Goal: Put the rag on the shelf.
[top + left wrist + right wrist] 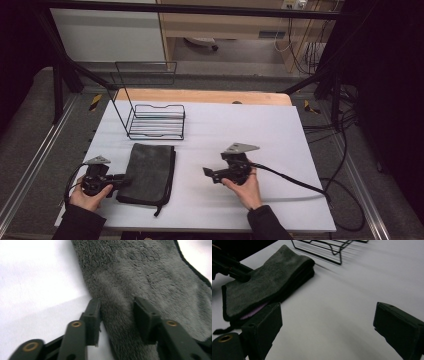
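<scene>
Well, folded grey fleecy cloth (149, 172), dark-edged.

towel (150, 277): fuzzy grey cloth | rack (156, 121): thin black wire, probably metal | table cover (240, 130): smooth matt white

A dark grey fleecy towel (149, 172) lies folded flat just in front of the black wire rack (156, 121). A pale lilac layer shows at its near edge.
</scene>
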The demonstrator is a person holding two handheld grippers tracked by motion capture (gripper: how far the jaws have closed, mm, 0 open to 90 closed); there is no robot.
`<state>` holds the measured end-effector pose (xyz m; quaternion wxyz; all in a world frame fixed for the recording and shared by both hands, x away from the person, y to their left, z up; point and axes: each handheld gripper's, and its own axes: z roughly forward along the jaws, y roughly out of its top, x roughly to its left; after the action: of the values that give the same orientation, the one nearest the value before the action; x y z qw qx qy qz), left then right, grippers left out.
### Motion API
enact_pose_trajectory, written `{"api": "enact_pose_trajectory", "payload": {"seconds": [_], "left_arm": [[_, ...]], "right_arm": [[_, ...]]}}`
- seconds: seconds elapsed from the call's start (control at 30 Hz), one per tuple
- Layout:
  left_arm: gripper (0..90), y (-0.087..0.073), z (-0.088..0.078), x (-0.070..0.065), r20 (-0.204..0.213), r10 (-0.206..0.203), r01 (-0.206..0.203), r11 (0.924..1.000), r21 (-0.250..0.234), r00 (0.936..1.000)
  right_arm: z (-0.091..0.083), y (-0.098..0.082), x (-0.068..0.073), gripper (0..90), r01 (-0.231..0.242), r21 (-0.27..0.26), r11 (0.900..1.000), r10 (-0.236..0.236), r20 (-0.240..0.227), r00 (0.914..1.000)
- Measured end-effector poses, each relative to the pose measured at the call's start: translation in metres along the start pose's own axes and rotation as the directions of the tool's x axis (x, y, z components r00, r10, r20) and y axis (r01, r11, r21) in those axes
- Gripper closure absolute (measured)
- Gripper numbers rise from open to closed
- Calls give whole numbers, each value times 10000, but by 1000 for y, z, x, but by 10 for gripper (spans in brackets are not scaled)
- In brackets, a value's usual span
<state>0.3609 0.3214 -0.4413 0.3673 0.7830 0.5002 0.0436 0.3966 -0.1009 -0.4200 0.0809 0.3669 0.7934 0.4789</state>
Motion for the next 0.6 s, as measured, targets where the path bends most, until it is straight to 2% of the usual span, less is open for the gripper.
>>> {"api": "enact_pose_trajectory", "payload": {"seconds": [0.03, 0.07, 0.1, 0.17, 0.2, 0.23, 0.27, 0.3, 0.33, 0.4, 0.5, 0.6], "left_arm": [[620, 0, 0, -1, -3, -20, 20, 10000, -1, 10000], [620, -1, 1, -2, -22, 3, -3, 10000, 11, 10000], [636, -1, 1, -3, -60, 24, -24, 10000, 27, 10000], [649, -1, 1, -4, -53, -10, 11, 10000, 49, 10000], [649, -1, 1, -3, 0, -75, 75, 10000, 55, 10000], [668, -1, 2, -3, 42, -122, 122, 9999, 45, 9999], [668, -2, 2, -3, 48, -166, 165, 9999, 27, 9999], [685, -2, 2, -4, 34, -165, 165, 9999, 17, 9999], [685, -2, 2, -4, 15, -162, 162, 9999, 7, 9999], [702, -2, 2, -5, -29, -105, 105, 9999, 17, 9999], [721, -2, 2, -5, -18, -103, 103, 9999, 8, 9999], [733, -2, 2, -4, 42, -172, 172, 9999, 0, 9998]], "right_arm": [[20, 9, 8, 134, -46, 95, 9999, 47, -103, 9999], [20, 9, 8, 134, -46, 95, 9999, 47, -103, 9999], [41, 16, 14, 178, -88, 150, 9998, 89, -114, 9999], [61, 21, 17, 205, -205, 301, 9993, 208, -114, 9997], [61, 21, 17, 205, -205, 301, 9993, 208, -114, 9997], [80, 26, 20, 233, -205, 426, 9989, 208, -71, 9998], [80, 26, 20, 233, -205, 426, 9989, 208, -71, 9998], [96, 29, 23, 249, -264, 540, 9982, 273, -163, 9995], [96, 29, 23, 249, -264, 540, 9982, 273, -163, 9995], [109, 31, 26, 263, -405, 592, 9974, 418, -204, 9989], [127, 32, 27, 272, -392, 798, 9960, 399, -79, 9992], [137, 32, 26, 314, -567, 729, 9957, 584, -206, 9981]]}}
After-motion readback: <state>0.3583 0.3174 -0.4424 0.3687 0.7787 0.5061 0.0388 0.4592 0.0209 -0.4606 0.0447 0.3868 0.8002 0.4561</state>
